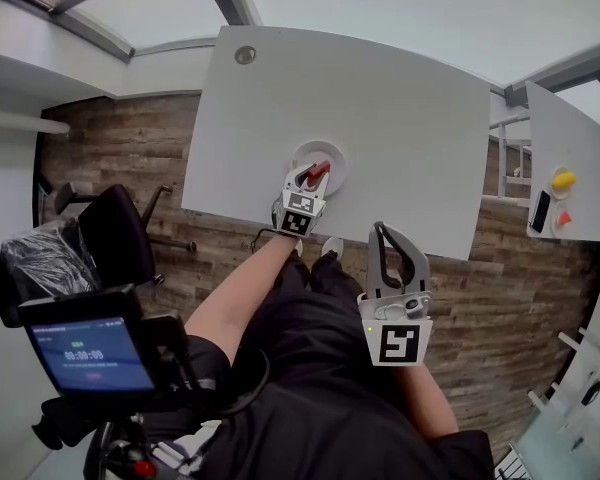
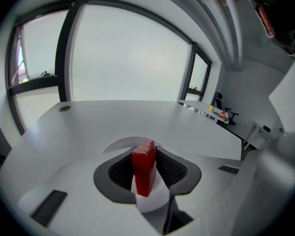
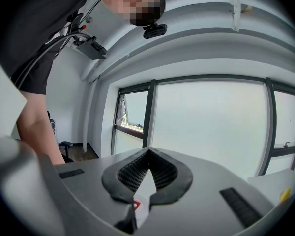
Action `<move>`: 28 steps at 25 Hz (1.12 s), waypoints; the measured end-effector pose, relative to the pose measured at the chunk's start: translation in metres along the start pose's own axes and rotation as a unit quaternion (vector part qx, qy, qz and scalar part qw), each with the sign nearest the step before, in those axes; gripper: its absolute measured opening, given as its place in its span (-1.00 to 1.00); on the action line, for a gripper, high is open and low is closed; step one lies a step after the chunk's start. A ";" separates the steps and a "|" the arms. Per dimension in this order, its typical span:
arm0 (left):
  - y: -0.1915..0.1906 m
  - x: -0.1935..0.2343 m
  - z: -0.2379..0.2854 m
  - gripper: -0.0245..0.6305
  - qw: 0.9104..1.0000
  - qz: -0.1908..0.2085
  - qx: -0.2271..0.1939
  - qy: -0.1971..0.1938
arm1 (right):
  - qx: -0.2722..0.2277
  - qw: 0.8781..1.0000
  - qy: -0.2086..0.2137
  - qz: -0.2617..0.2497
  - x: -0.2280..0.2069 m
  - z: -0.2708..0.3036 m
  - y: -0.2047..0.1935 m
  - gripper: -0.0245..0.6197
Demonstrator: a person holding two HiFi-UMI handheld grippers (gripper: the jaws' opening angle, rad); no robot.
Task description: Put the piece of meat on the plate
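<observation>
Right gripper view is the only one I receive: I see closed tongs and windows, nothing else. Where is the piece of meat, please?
Observer: The piece of meat stands upright between the pads of the left tongs, with no gap that I can see.
Operator: Is the plate close to it?
Observer: Yes. The white plate lies directly under those tongs, near the front edge of the table.
Operator: And where are my tongs compared with that?
Observer: In the head view the right tongs show at the table's front edge, to the right of the plate and apart from it.
</observation>
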State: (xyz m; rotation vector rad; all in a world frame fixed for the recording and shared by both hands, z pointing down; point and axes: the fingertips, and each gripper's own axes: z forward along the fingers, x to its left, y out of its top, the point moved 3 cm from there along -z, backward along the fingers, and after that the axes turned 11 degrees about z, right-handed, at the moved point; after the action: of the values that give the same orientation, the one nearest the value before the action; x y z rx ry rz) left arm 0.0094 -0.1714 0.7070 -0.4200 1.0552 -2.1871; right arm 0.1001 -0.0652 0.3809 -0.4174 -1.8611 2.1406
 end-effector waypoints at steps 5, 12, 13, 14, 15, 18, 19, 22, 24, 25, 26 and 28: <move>-0.005 -0.001 0.002 -0.61 1.000 0.004 0.003 -0.002 | -0.007 1.000 0.001 0.009 -0.001 0.000 0.003 -0.91; -0.004 -0.004 0.003 -0.52 1.000 0.026 0.011 -0.010 | -0.007 0.998 0.014 -0.059 0.018 -0.003 0.005 -0.91; -0.004 -0.004 0.003 -0.49 0.999 0.031 0.013 -0.012 | -0.008 0.998 0.019 -0.064 0.022 -0.003 0.005 -0.91; -0.004 -0.005 0.003 -0.48 0.999 0.035 0.014 -0.013 | -0.008 0.998 0.024 -0.064 0.024 -0.002 0.006 -0.91; -0.004 -0.006 0.004 -0.48 0.999 0.038 0.016 -0.014 | -0.008 0.998 0.028 -0.063 0.026 -0.002 0.006 -0.91; -0.002 -0.007 0.005 -0.48 0.999 0.034 0.016 -0.013 | -0.007 0.998 0.029 -0.064 0.026 -0.003 0.007 -0.91; -0.002 -0.006 0.006 -0.48 0.999 0.032 0.015 -0.012 | -0.007 0.998 0.027 -0.065 0.025 -0.003 0.007 -0.91; -0.005 -0.001 0.007 -0.48 0.999 0.026 0.018 -0.007 | -0.004 0.998 0.021 -0.062 0.023 -0.005 0.006 -0.91; -0.009 0.001 0.006 -0.48 0.999 0.025 0.024 -0.005 | -0.002 0.998 0.019 -0.060 0.022 -0.006 0.005 -0.91; -0.010 0.002 0.006 -0.48 0.999 0.026 0.026 -0.005 | -0.002 0.998 0.019 -0.059 0.023 -0.006 0.005 -0.91; -0.011 0.002 0.006 -0.48 0.999 0.027 0.028 -0.006 | -0.003 0.998 0.019 -0.056 0.023 -0.006 0.006 -0.91; -0.012 0.000 0.006 -0.48 0.999 0.030 0.029 -0.011 | -0.006 0.999 0.019 -0.049 0.024 -0.006 0.006 -0.91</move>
State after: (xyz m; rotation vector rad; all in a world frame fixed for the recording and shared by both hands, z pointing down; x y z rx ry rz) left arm 0.0074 -0.1697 0.7204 -0.3818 0.9770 -2.1498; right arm 0.0805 -0.0517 0.3732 -0.3591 -1.8342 2.0443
